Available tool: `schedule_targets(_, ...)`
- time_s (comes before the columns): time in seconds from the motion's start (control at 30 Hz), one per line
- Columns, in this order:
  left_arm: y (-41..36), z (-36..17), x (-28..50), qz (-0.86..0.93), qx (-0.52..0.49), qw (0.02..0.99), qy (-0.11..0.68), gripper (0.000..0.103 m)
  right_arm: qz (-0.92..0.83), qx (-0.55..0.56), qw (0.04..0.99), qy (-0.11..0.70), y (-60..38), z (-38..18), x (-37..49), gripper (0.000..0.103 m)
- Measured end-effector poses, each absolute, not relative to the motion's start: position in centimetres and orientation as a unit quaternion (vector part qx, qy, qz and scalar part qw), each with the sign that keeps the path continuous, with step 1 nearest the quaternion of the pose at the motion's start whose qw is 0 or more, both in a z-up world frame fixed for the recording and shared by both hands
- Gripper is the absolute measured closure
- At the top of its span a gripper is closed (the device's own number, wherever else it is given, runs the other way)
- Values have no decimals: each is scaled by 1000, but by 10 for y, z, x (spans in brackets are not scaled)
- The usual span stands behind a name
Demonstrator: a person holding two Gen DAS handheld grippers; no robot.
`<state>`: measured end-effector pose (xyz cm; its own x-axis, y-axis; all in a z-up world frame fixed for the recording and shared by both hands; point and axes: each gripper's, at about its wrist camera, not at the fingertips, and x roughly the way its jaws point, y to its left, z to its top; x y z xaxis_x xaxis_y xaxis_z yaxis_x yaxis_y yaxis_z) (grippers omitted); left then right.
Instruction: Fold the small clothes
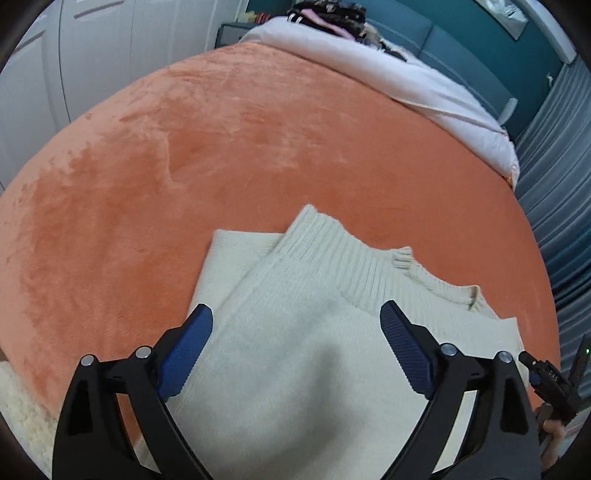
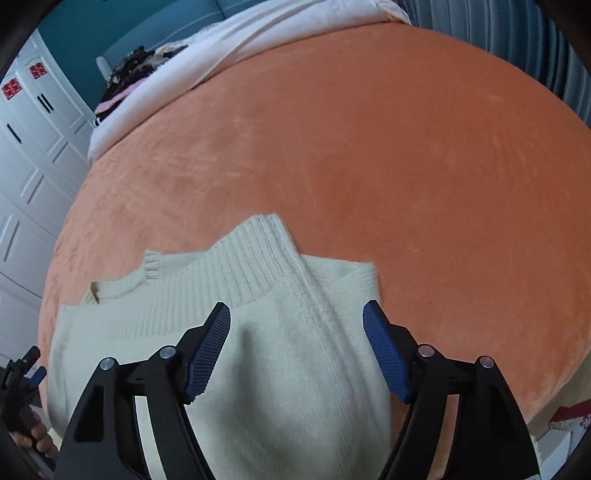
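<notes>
A cream knit sweater [image 1: 295, 350] lies folded on the orange blanket [image 1: 240, 147], its ribbed hem turned up over the body and a cuff showing beside it. My left gripper [image 1: 295, 314] is open and empty, hovering just above the sweater's near part. In the right wrist view the same sweater [image 2: 266, 350] lies below my right gripper [image 2: 297, 310], which is also open and empty above it. The right gripper shows at the right edge of the left wrist view [image 1: 550, 380]; the left gripper shows at the left edge of the right wrist view [image 2: 22, 373].
The orange blanket [image 2: 406, 147] covers the bed. A white duvet [image 1: 424, 85] and a heap of dark clothes [image 1: 328, 14] lie at the far end. White wardrobe doors [image 2: 26, 155] stand at one side, grey curtains [image 1: 554, 184] at the other.
</notes>
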<state>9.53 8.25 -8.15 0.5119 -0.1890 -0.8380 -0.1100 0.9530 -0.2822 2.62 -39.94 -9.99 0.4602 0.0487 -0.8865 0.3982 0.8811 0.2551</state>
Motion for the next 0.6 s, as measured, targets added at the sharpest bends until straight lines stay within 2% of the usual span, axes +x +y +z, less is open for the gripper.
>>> schedule_targets(0.03, 82, -89, 106, -15, -148, 848, 509, 44, -90, 218, 831, 504, -393, -97, 29, 62)
schedule_targets(0.07, 82, -94, 113, -20, -149, 840, 522, 79, -71, 217, 837, 498, -387, -91, 29, 81)
schedule_targets(0.1, 85, -92, 117, -39, -170, 833, 526, 92, -62, 216, 848, 480, -382, -77, 28, 94)
schedule_targets(0.23, 91, -64, 117, -41, -157, 858, 488, 94, -55, 238, 884, 399, -396, -38, 15, 95)
schedule_targets(0.37, 95, -107, 131, -13, -136, 832, 538, 94, -84, 254, 815, 514, -419, -127, 35, 96)
schedule_targets(0.47, 96, -105, 128, -10, -132, 838, 529, 91, -94, 256, 829, 487, -415, -104, 25, 94)
schedule_targets(0.53, 99, -92, 121, -5, -149, 838, 525, 86, -112, 248, 845, 459, -406, -79, 10, 86)
schedule_targets(0.6, 97, -69, 106, 1, -150, 854, 498, 85, -113, 216, 871, 427, -387, -53, -4, 85)
